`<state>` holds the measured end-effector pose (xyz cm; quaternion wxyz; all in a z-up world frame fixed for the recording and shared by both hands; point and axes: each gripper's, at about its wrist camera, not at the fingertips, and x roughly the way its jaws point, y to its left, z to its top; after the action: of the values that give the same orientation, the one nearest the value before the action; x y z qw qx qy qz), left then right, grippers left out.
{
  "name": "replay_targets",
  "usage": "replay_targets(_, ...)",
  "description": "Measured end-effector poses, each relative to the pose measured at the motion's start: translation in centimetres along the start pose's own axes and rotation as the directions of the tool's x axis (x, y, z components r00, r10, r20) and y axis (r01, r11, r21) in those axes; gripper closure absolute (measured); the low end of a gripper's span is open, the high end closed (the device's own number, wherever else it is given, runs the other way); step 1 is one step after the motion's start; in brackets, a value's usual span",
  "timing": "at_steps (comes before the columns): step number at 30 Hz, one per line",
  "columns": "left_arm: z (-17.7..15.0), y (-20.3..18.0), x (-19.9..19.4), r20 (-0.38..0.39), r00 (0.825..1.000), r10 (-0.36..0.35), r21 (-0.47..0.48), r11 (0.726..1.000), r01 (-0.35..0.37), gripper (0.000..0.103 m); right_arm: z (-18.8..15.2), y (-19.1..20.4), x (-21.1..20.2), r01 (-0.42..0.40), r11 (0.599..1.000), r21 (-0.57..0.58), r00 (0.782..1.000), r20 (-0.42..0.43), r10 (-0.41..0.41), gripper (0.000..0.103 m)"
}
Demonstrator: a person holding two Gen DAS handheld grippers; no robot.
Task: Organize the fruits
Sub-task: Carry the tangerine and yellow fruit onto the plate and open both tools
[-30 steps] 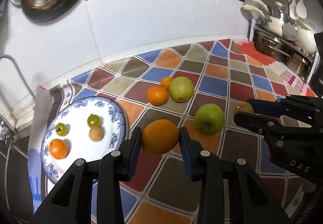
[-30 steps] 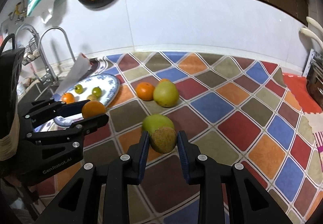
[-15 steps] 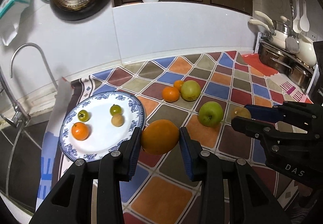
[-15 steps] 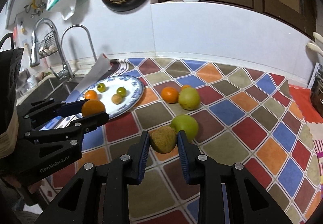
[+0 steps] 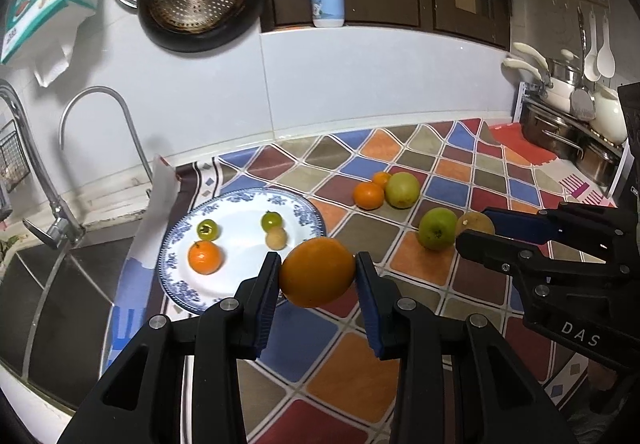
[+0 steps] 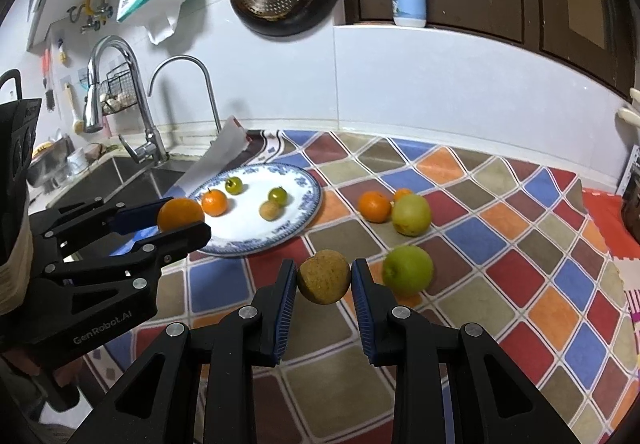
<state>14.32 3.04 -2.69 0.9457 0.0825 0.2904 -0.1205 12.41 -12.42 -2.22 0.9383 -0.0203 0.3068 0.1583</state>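
Four small fruits (image 5: 204, 256) crowd the plate (image 5: 240, 296); its near side lies bare.

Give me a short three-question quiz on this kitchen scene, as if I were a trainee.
1. True or false: the left gripper holds the big orange in its jaws.
2. How many fruits lie on the blue-rimmed plate?
A. two B. four C. six
3. Fill in: the right gripper is shut on a ____ fruit, beside the green apple on the patterned cloth.

Key: 1 true; 2 B; 3 brown.
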Motion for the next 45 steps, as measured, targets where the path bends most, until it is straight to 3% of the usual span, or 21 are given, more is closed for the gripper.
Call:
replay_targets(25,0.6,7.3,0.5,0.032,0.999,0.024,0.010,1.000,-0.024,0.066,3.3,6.6,3.5,-0.030,0.999,-0.029,0.998,0.046,0.032,0.074)
replay_targets(45,2.3,13.3,6.6,0.010,0.999,0.051,-0.025,0.998,-0.051,0.066,8.6,8.5,11.1,-0.038,0.998,-0.046,0.998,0.041,0.040,0.074)
